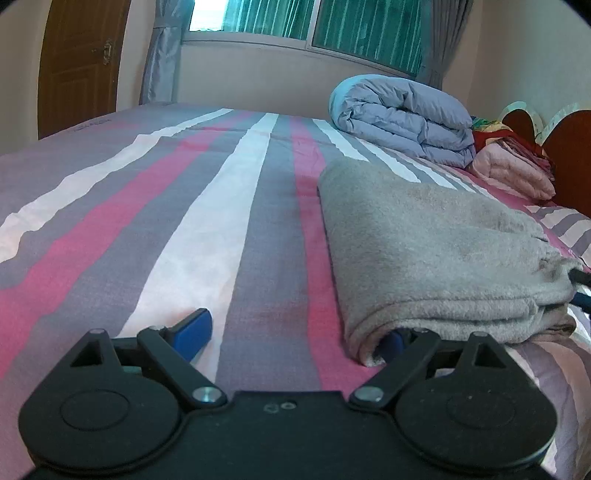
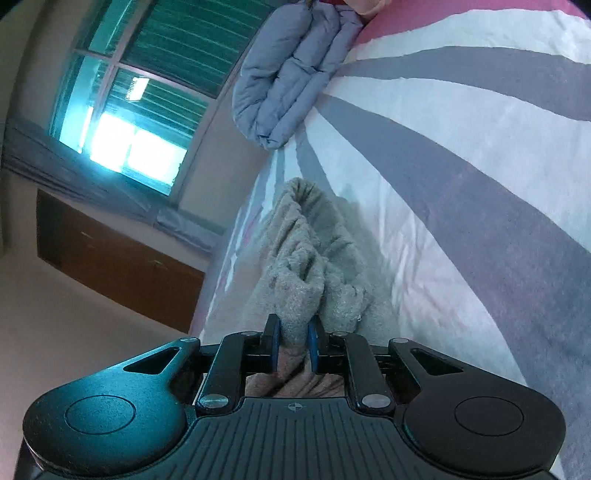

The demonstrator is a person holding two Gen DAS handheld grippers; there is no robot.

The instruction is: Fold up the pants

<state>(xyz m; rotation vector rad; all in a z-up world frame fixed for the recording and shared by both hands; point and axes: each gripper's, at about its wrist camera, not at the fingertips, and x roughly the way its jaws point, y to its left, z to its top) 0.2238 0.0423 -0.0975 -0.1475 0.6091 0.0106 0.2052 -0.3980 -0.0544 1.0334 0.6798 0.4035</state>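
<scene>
- Left wrist view: the left gripper (image 1: 295, 338) sits low over the striped bed sheet (image 1: 184, 221), jaws spread wide apart.
- Its left blue pad (image 1: 195, 330) rests on or just above bare sheet; its other pad is mostly hidden under the near edge of the grey pants (image 1: 424, 240). Nothing is pinched between the two.
- The pants lie folded in a thick stack on the right half of the bed, long side running away from the camera, fleecy surface, layered edges showing at the right.
- At the far right edge of the pants, dark and blue parts of the other tool show, bunching the cloth there.
- Beyond the pants: a folded blue-grey quilt (image 1: 402, 118), pink bedding (image 1: 513, 170) beside it, a wooden headboard (image 1: 569, 162) at right. A window (image 1: 332, 29) with green slats and a brown door (image 1: 81, 62) are behind.
- Right wrist view (camera rolled, bed at right): the right gripper (image 2: 293, 345) has its blue pads (image 2: 275, 345) drawn close together, clamped on a bunched fold of the pants (image 2: 295, 266).
- The gathered cloth rises from the pads in ridges; the rest lies on the sheet (image 2: 461, 184).
- The quilt (image 2: 291, 70) lies further on; the window (image 2: 140, 92) is at upper left.
</scene>
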